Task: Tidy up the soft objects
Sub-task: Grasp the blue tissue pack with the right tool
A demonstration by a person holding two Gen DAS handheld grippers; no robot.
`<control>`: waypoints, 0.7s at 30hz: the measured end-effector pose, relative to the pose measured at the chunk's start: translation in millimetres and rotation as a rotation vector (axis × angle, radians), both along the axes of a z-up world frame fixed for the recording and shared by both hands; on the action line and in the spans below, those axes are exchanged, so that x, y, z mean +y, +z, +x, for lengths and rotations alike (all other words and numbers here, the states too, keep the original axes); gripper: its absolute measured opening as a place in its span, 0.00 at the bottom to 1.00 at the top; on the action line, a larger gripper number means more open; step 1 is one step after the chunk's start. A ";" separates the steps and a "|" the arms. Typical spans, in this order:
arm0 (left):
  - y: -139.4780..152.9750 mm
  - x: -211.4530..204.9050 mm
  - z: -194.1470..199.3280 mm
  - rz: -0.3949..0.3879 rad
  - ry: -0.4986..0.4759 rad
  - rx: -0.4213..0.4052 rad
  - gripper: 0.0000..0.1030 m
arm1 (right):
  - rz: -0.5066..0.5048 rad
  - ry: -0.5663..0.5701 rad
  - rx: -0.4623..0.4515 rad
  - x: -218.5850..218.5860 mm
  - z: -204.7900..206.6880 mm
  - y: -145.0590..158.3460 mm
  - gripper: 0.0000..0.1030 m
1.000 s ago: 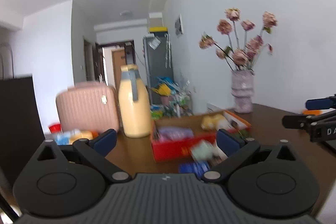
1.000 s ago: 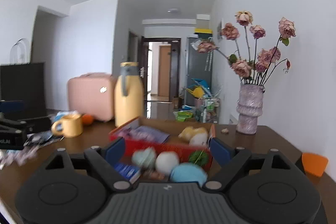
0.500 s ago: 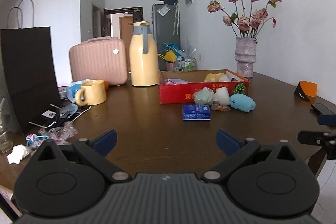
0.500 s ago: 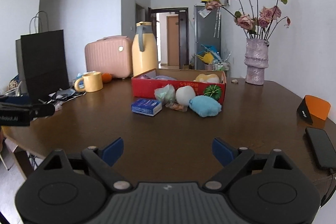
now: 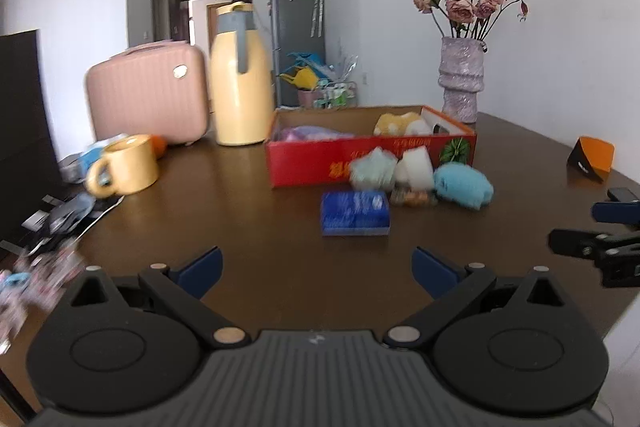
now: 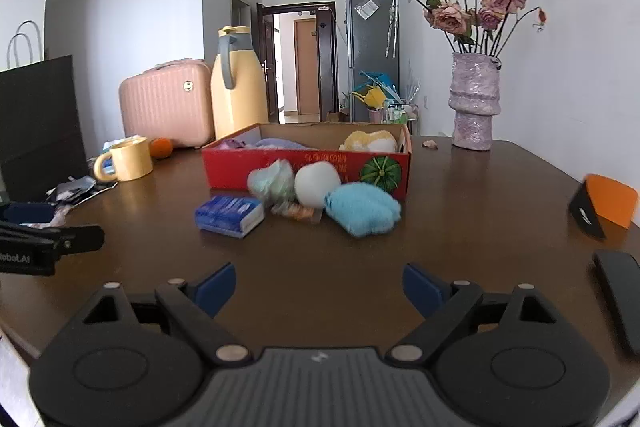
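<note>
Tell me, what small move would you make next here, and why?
Probably ease the right gripper forward toward the blue fluffy toy. Its fingers stand open with nothing between them, and the toy lies on the table outside the red box, nearest that side.

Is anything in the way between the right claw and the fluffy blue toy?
Nothing visible. Only bare brown wooden table lies between the open right gripper and the fluffy light-blue soft toy. The small blue box sits off to the left of that path.
</note>
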State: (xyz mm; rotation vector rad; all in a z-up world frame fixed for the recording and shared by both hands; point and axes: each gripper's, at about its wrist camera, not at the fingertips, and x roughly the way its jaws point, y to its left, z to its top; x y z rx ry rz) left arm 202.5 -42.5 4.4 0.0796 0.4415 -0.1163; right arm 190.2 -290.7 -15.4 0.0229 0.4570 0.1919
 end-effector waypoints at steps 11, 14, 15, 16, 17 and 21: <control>-15.5 2.2 139.7 -0.154 -0.096 0.132 0.50 | 0.206 0.124 0.128 27.3 133.5 -14.7 0.50; -27.8 16.5 176.2 -0.249 -0.084 0.233 0.46 | 0.261 0.151 0.186 45.4 163.0 -27.0 0.40; -31.7 20.8 185.0 -0.277 -0.081 0.254 0.43 | 0.280 0.155 0.203 51.6 171.7 -31.3 0.38; -35.9 24.5 192.2 -0.302 -0.085 0.272 0.42 | 0.298 0.157 0.220 56.5 178.9 -35.9 0.36; -39.2 27.8 197.9 -0.328 -0.086 0.295 0.36 | 0.315 0.152 0.236 60.0 184.6 -40.2 0.33; -49.4 34.1 206.5 -0.411 -0.148 0.357 0.27 | 0.387 0.135 0.270 63.5 194.5 -52.0 0.25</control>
